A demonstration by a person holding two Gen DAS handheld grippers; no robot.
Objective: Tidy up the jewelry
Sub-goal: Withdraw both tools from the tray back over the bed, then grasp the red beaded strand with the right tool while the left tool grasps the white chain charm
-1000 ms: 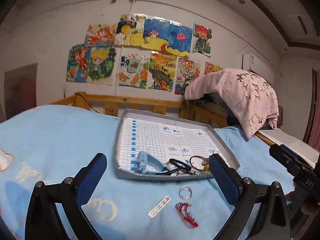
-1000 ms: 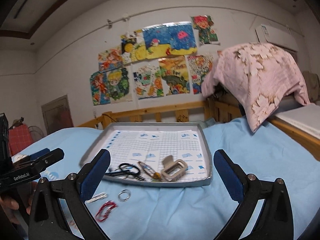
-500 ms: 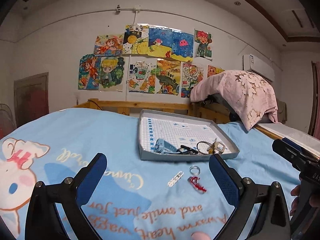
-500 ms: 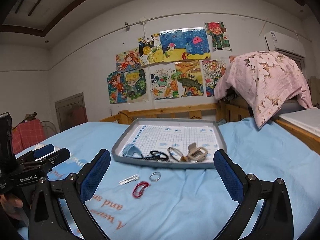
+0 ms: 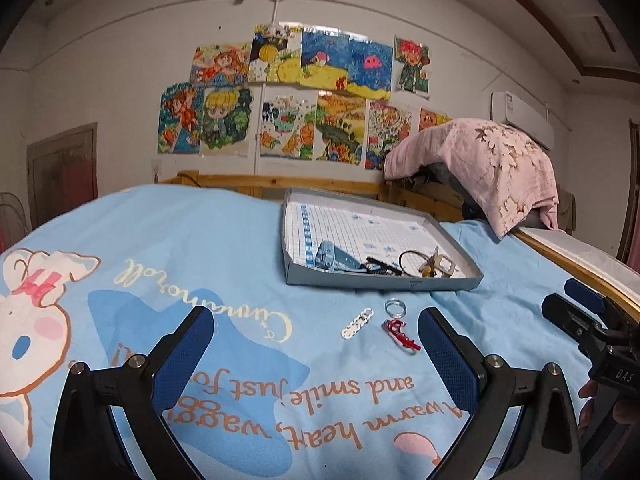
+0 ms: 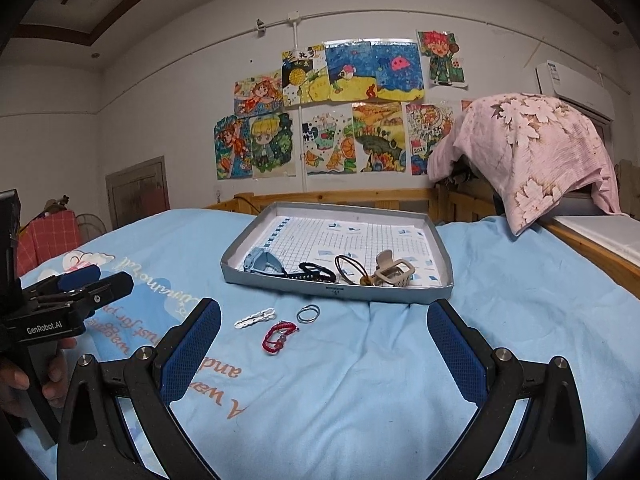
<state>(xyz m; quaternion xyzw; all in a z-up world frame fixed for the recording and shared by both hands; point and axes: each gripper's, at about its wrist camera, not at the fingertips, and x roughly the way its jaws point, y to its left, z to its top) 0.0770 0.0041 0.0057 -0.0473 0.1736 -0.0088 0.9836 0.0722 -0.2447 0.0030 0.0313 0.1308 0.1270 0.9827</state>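
Observation:
A grey tray point(image 5: 384, 282) point(image 6: 336, 291) on the blue bedsheet holds a blue hair clip point(image 5: 334, 257) point(image 6: 264, 263), a black clip point(image 6: 316, 271), a dark hair tie point(image 6: 350, 266) and a beige claw clip point(image 6: 394, 270). In front of the tray lie a white chain bracelet point(image 5: 357, 323) point(image 6: 256, 317), a silver ring point(image 5: 395, 306) point(image 6: 308, 313) and a red cord bracelet point(image 5: 400, 333) point(image 6: 278, 337). My left gripper point(image 5: 316, 354) is open and empty, well short of them. My right gripper point(image 6: 324, 346) is open and empty, near the red bracelet.
A pink floral blanket point(image 6: 532, 148) drapes over furniture at the right. A wooden bed rail point(image 6: 340, 196) runs behind the tray. Drawings cover the wall point(image 6: 340, 112). Each gripper shows at the edge of the other's view point(image 5: 596, 332) point(image 6: 60, 308).
Both grippers have pulled back from the tray and risen; the tray and loose jewelry now look smaller and farther. Nothing was picked up.

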